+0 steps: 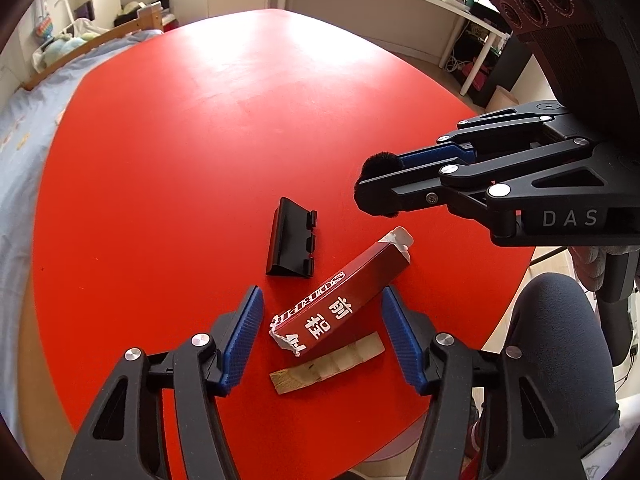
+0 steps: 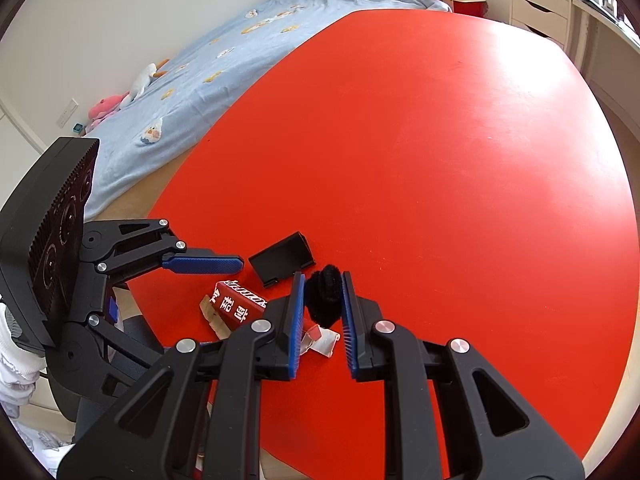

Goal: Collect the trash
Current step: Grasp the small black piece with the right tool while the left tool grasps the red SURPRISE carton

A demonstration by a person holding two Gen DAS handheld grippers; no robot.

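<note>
My left gripper [image 1: 322, 340] hovers low over the table [image 1: 200, 120], jaws wide, straddling the red box [image 1: 340, 304]. My right gripper [image 2: 322, 304] sits beyond the box, clamped on a black fuzzy ball [image 2: 324, 300]. A wood strip [image 1: 326, 364] lies partly hidden under the box.

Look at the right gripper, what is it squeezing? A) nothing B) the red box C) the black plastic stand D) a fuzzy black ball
D: the right gripper has its blue pads pressed on both sides of a fuzzy black ball, held above the red table, while the red box and the black plastic stand lie on the table untouched.
</note>
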